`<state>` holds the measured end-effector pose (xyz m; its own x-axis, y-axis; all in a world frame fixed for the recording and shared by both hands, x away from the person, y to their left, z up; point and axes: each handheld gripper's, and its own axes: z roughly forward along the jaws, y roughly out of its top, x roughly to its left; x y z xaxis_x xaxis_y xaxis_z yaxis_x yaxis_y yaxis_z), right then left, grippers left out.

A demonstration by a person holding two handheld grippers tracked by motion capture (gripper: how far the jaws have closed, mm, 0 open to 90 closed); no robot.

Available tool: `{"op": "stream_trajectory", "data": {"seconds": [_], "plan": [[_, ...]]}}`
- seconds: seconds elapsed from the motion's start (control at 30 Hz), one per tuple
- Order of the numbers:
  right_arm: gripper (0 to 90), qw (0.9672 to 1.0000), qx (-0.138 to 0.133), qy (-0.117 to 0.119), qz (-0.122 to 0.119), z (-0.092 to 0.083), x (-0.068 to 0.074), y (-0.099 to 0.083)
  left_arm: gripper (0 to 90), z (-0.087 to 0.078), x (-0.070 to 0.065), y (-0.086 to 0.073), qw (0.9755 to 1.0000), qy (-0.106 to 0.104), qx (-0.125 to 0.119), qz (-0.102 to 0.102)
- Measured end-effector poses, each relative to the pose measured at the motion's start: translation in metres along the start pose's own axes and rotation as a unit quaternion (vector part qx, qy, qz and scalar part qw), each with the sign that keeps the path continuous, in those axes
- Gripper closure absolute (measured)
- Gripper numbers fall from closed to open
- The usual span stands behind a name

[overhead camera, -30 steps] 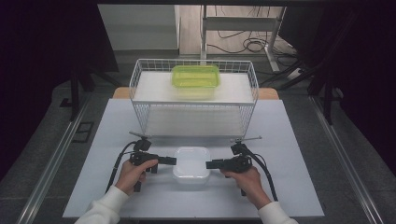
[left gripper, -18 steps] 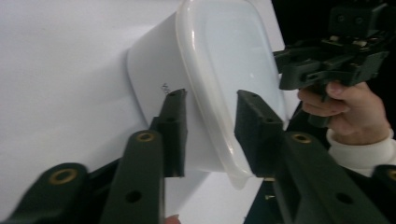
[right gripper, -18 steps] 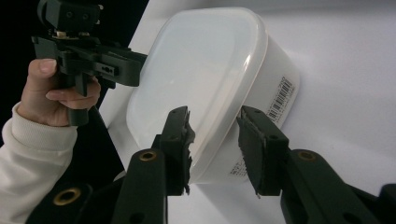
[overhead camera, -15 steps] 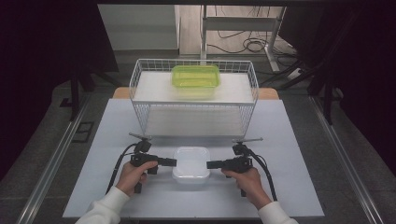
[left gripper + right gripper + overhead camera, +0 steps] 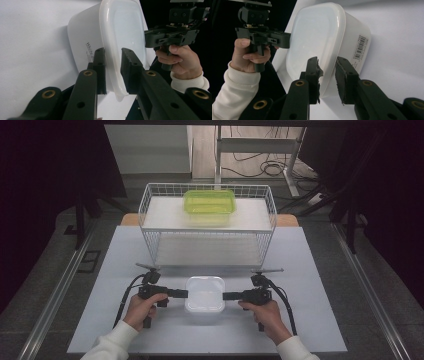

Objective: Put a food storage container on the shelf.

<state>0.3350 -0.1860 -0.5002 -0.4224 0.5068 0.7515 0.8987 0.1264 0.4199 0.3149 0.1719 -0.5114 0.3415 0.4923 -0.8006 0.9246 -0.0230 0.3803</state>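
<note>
A white lidded plastic container (image 5: 205, 292) sits on the table near the front edge. My left gripper (image 5: 186, 293) meets its left side and my right gripper (image 5: 225, 295) its right side, both level. In the left gripper view the jaws (image 5: 113, 67) have just been closing and now pinch the container's rim (image 5: 112, 50). The right gripper view shows the jaws (image 5: 327, 72) likewise closing, with the container's rim and wall (image 5: 329, 62) pressed between the pads. Each view also shows the other hand's gripper (image 5: 172, 37) (image 5: 264, 37) at the far side.
A white wire basket (image 5: 150, 220) stands at the back of the pale table (image 5: 125, 255), with a green lidded container (image 5: 209, 202) on its upper shelf. Dark floor and metal rails flank the table.
Both hands and the white container stay where they were. In the high view the narrowing of the jaws is too small to make out.
</note>
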Motion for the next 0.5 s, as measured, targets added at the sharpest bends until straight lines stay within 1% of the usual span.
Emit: {"op": "stream_trajectory", "data": {"seconds": [0.13, 0.37, 0.5], "plan": [[74.2, 1.0000, -0.003, -0.001, -0.001, -0.0015, 0.0006, 0.0001, 76.2, -0.0005, -0.0018, -0.0004, 1.0000, 0.001, -0.001, 0.000], [77.5, 0.9999, -0.010, 0.005, -0.004, -0.0047, 0.0035, 0.0003, 78.4, -0.0018, -0.0051, -0.0010, 0.9999, 0.009, -0.006, 0.010], [78.8, 0.9998, -0.013, -0.001, -0.012, -0.0064, 0.0048, 0.0006, 79.6, -0.0017, -0.0070, -0.0010, 0.9998, 0.010, -0.007, 0.017]]}}
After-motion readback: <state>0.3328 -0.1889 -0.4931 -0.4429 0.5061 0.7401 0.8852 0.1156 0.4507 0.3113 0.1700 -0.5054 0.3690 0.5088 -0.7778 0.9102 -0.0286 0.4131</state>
